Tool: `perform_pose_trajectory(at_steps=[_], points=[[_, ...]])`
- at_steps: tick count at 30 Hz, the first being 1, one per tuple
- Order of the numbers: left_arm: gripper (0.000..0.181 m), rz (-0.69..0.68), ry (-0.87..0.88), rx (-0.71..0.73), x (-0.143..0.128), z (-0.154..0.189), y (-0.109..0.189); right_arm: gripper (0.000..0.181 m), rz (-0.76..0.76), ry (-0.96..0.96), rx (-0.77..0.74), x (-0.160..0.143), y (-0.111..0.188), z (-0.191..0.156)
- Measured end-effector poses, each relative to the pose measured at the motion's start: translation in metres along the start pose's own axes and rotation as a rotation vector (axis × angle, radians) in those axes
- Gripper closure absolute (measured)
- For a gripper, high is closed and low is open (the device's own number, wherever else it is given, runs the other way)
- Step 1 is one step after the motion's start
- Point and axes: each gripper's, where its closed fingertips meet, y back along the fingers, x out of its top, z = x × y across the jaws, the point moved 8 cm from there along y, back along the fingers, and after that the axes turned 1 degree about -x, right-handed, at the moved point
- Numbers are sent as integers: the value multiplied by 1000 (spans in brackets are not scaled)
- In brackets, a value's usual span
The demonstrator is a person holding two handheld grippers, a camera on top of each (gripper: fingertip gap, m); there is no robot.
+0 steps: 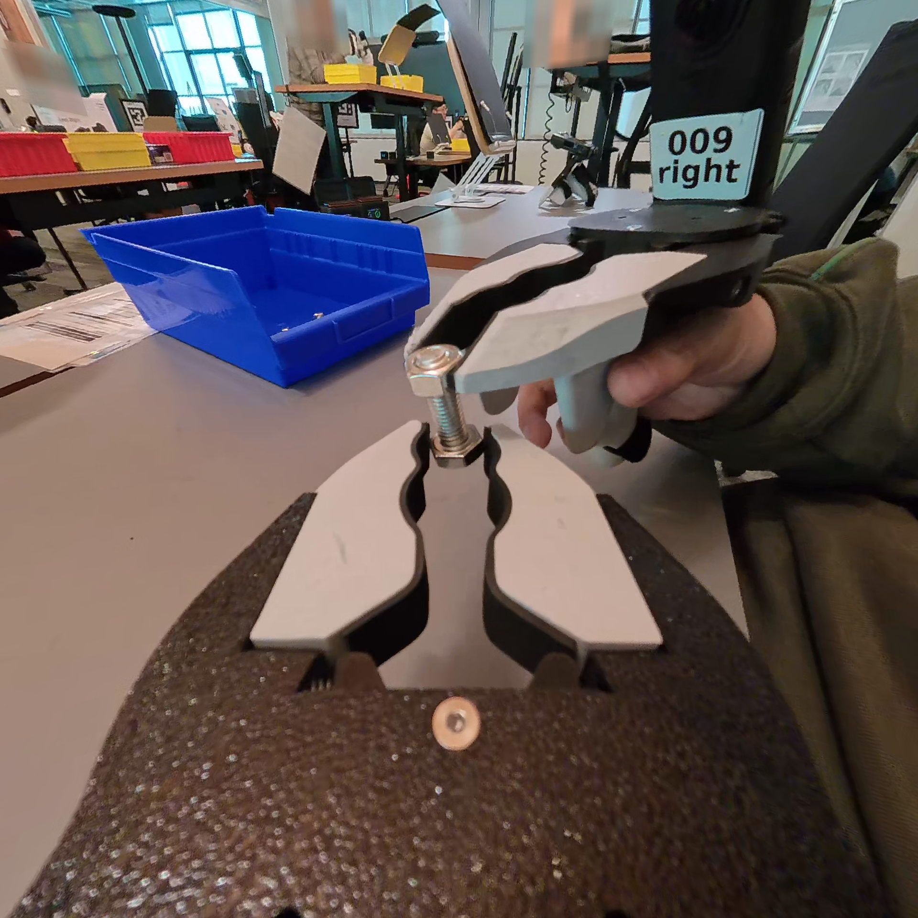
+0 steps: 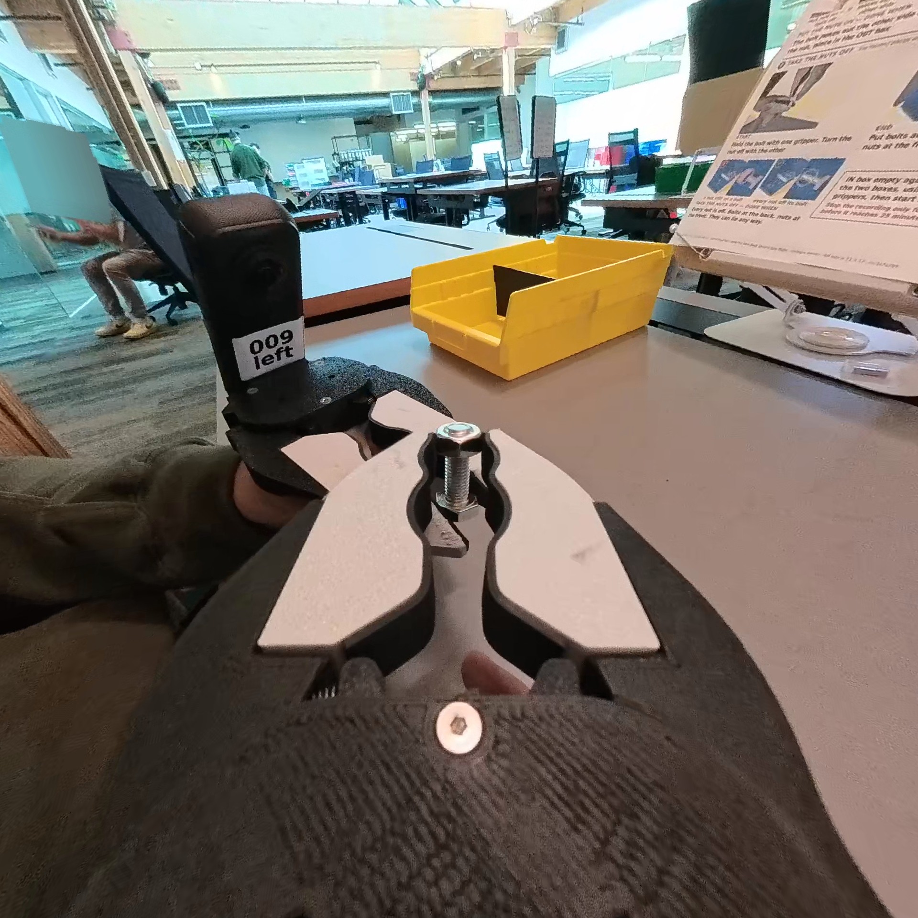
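Note:
A silver bolt (image 1: 447,412) stands upright above the grey table (image 1: 149,497), with a hex nut (image 1: 456,451) threaded low on its shaft. My left gripper (image 1: 454,442) is shut on the nut at its fingertips. My right gripper (image 1: 437,360) comes in from the upper right, held by a hand, and is shut on the bolt's hex head. In the right wrist view, my right gripper (image 2: 458,437) clamps the bolt head, the threaded shaft (image 2: 456,477) hangs below it, and the nut (image 2: 456,504) sits between the left gripper's tips (image 2: 454,516) underneath.
A blue bin (image 1: 198,298) stands on the table to the far left, with a few small metal parts inside. A yellow bin (image 2: 571,338) with a black divider stands ahead on the right. An instruction sheet on a stand (image 2: 814,149) is at far right. Papers (image 1: 74,323) lie at left. Less than 4 cm separates the two grippers' tips.

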Motion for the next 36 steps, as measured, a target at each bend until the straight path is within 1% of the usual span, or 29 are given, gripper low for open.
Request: perform_pose_trajectory(at_steps=[3, 7, 10, 14, 15, 17, 18, 21, 23, 25, 26, 27, 28, 29, 31, 32, 34, 36], points=[[161, -21, -14, 3, -1, 0, -1, 164, -12, 2, 0, -2, 0, 1], [162, -13, -5, 9, -1, -1, 0, 164, -21, 19, -4, -2, 0, 0], [162, -5, 23, 33, -1, -5, 2, 153, -53, 47, -12, -3, 0, 0], [162, -13, 33, 40, -1, -8, 4, 157, -78, 74, 25, -3, -4, -9], [162, -13, 30, 36, -1, -7, 4, 155, -83, 77, 12, -2, -4, -10], [162, -22, 20, 32, -2, -6, 3, 141, -81, 94, -74, -1, -4, -5], [162, -28, 13, 24, -2, -5, 3, 136, -76, 107, -95, 0, -3, -4], [162, -43, -4, 14, -2, -3, 1, 135, -57, 92, -75, -1, -3, -5], [162, -41, -1, 26, -2, -4, 2, 139, -51, 78, -38, -1, -5, -9], [162, -36, 21, 53, -2, -7, 3, 148, -64, 93, -16, -1, -6, -12], [162, -32, 36, 71, -2, -10, 4, 166, -80, 105, 21, -1, -5, -15], [162, -26, 49, 72, -2, -11, 6, 178, -106, 114, 105, -1, -4, -20], [162, -23, 55, 60, -2, -12, 6, 175, -128, 113, 162, 0, -4, -25], [162, -23, 55, 58, -2, -12, 7, 169, -147, 120, 151, 1, -4, -26], [162, -31, 41, 49, -2, -10, 6, 146, -159, 185, 21, 2, -6, -22], [162, -39, 31, 47, -3, -9, 5, 141, -164, 221, -36, 1, -6, -19], [162, -54, 13, 39, -3, -7, 3, 135, -150, 251, -108, -1, -7, -15], [162, -64, 0, 30, -4, -6, 2, 131, -123, 231, -97, -2, -8, -15]])
